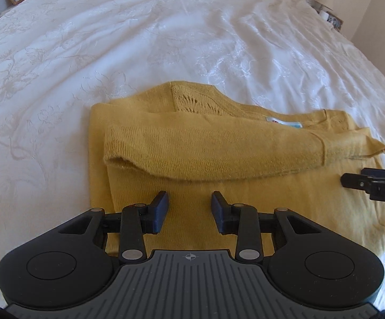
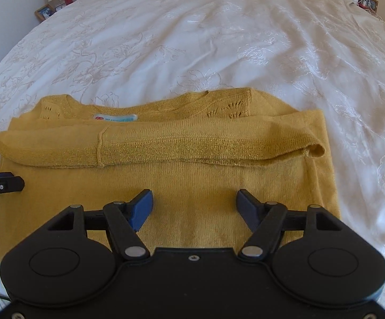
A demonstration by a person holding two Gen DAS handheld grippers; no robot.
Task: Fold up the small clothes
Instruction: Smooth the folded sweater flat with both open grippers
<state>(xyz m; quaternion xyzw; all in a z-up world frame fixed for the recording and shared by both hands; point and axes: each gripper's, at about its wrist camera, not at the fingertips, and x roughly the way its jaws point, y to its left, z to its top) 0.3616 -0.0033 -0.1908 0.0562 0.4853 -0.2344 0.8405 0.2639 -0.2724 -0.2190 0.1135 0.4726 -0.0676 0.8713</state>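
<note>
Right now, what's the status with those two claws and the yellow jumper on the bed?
Left gripper open, empty, over the hem. Right gripper open wider, empty. Mustard-yellow knitted sweater flat on white embroidered bedspread, both sleeves folded across. Nothing in the way.

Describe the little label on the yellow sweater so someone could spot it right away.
Start at the white bedspread and find the mustard-yellow sweater lying on it. Just inside its neckline, above the folded-over sleeve, sits the small label: the only blue-and-white patch on all that yellow knit.
</note>
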